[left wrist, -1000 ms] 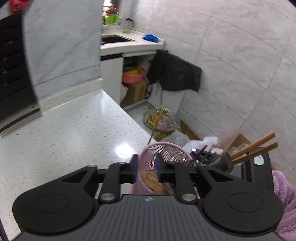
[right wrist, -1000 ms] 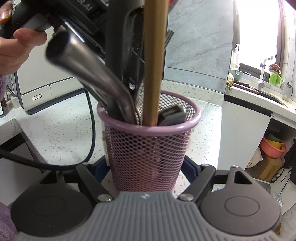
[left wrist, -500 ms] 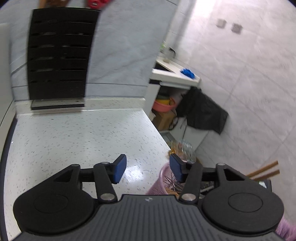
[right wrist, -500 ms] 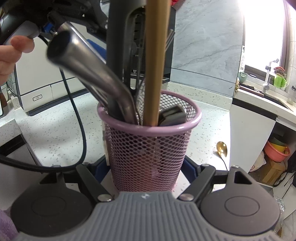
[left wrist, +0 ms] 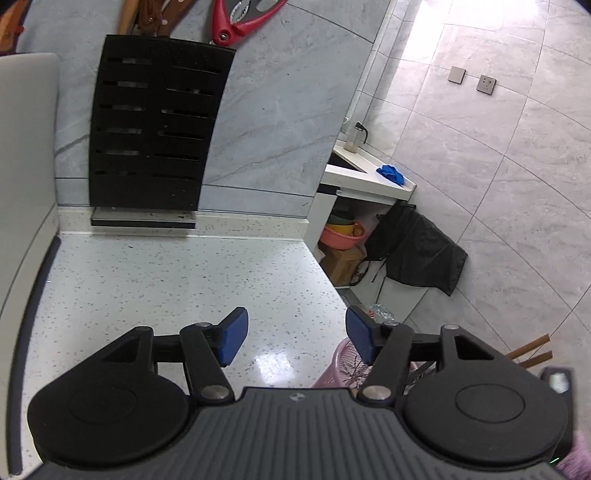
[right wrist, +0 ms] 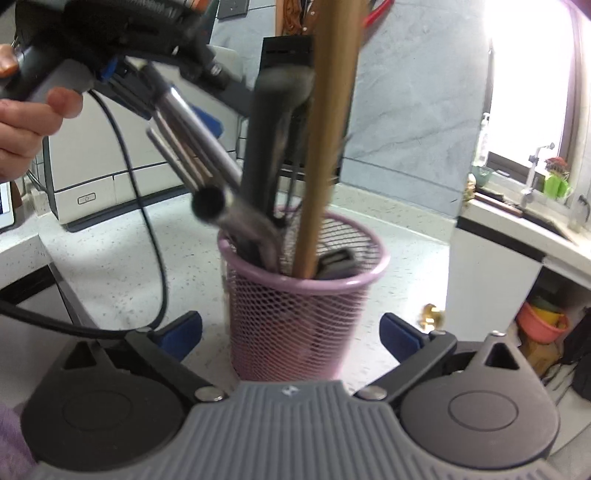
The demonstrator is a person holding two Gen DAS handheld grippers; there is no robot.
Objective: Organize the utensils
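A pink mesh utensil holder [right wrist: 295, 310] stands on the white speckled counter [right wrist: 122, 280]. It holds a wooden handle [right wrist: 325, 147], a black utensil [right wrist: 273, 140] and a steel handle [right wrist: 199, 136]. My right gripper [right wrist: 290, 334] is open, its blue pads on either side of the holder and clear of it. A gold spoon [right wrist: 430, 314] lies on the counter right of the holder. My left gripper [left wrist: 293, 341] is open and empty above the counter; the holder's rim [left wrist: 345, 363] shows under its right finger. The left gripper also shows at top left of the right wrist view [right wrist: 122, 44].
A black knife block [left wrist: 155, 129] stands against the back wall, with red scissors [left wrist: 243, 22] above it. The counter edge drops off to the right, where a pink basin [left wrist: 341, 236], boxes and a black bag [left wrist: 417, 247] sit low down. A black cable [right wrist: 147, 221] hangs left of the holder.
My right gripper has opened and pulled back from the holder. My left gripper has opened wider and tilted up. The gold spoon now lies on the counter.
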